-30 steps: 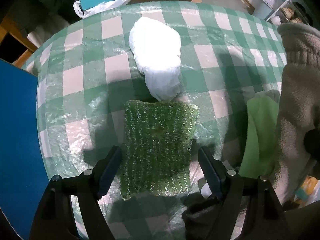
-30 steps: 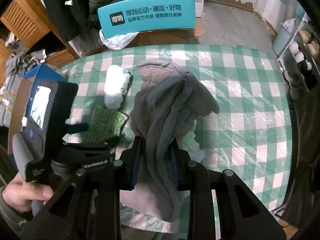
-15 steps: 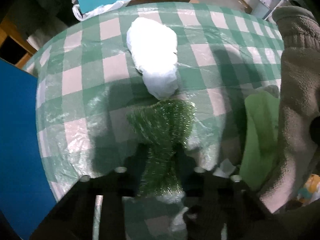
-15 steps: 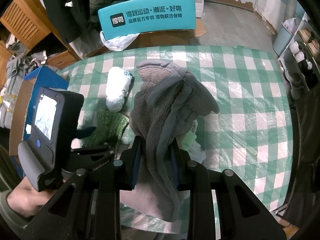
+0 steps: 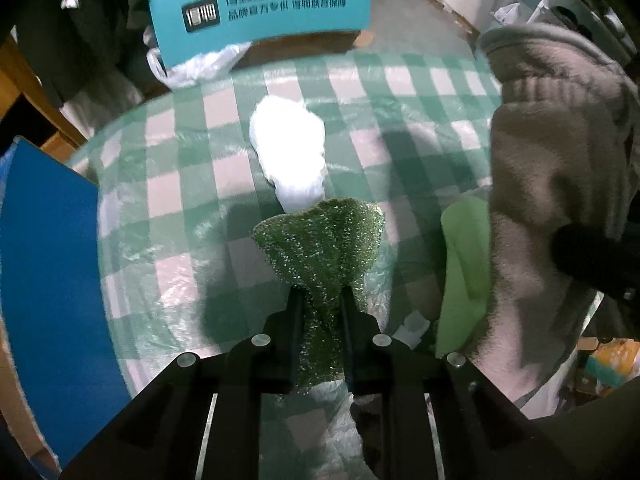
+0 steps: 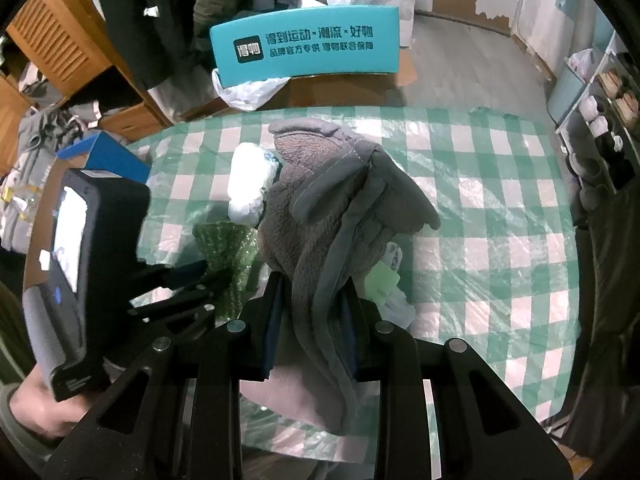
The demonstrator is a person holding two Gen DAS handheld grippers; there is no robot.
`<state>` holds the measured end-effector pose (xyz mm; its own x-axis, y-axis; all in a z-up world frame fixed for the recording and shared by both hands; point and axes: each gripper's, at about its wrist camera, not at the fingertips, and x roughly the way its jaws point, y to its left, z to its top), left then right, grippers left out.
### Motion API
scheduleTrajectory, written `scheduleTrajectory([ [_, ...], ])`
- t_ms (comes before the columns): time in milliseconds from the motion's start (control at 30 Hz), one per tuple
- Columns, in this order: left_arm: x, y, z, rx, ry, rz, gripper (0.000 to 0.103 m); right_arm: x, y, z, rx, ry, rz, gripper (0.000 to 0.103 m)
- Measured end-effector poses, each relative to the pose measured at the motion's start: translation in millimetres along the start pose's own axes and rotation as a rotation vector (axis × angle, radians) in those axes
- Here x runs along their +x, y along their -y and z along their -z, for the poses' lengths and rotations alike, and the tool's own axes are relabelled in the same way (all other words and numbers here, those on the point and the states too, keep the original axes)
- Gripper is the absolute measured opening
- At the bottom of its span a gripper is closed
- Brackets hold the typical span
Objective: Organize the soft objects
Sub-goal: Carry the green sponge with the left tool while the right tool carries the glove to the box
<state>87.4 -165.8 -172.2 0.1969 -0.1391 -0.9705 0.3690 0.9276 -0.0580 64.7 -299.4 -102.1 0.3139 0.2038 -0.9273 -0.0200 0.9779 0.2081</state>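
Since a second ago the left gripper [image 5: 320, 300] has gone from wide open around the flat green scourer [image 5: 320, 248] to clamped on it; the pad is now pinched into a fan shape and sits raised above the tablecloth [image 5: 180, 184], with its shadow visible beneath. Fingers [image 5: 294, 320] press both sides of the pad's narrow waist.

Right gripper [image 6: 312, 292] unchanged: jaws closed on the grey fleece glove [image 6: 340, 208], which stands up between them and drapes down the near side. In the left wrist view the same glove fills the right edge.

White wrapped bundle [image 5: 288, 156] lies on the checked cloth just beyond the scourer, not touching the gripper. Light green cloth [image 5: 466, 264] sits beside the glove, partly hidden by it; from the right wrist view it shows just right of the glove's base.

Teal sign [image 6: 306, 46] with Chinese text stands past the table's far edge, with a white plastic bag [image 6: 250, 90] under it. Blue box [image 5: 48, 280] at the left edge of the table.
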Motion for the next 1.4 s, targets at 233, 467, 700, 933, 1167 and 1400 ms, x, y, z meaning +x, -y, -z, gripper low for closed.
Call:
scheduleTrajectory([
  [233,-34,-10,6,0.01,0.072,-0.044,0.016,-12,-12,0,-0.028,0.023,0.005,0.023],
  [467,-60,-25,9,-0.021,0.125,-0.055,0.016,-21,-26,-3,-0.052,0.049,0.001,0.021],
  [700,-85,-44,14,-0.055,0.173,-0.053,0.016,-31,-35,-3,-0.065,0.089,-0.017,0.017],
  [933,-103,-61,20,-0.067,0.207,-0.078,0.016,-37,-48,-4,-0.094,0.107,-0.034,0.016],
  [1167,-120,-77,28,-0.073,0.241,-0.117,0.016,-41,-65,-5,-0.132,0.113,-0.039,0.016],
  [1400,-137,-93,37,-0.083,0.272,-0.145,0.016,-49,-84,-7,-0.172,0.129,-0.054,0.016],
])
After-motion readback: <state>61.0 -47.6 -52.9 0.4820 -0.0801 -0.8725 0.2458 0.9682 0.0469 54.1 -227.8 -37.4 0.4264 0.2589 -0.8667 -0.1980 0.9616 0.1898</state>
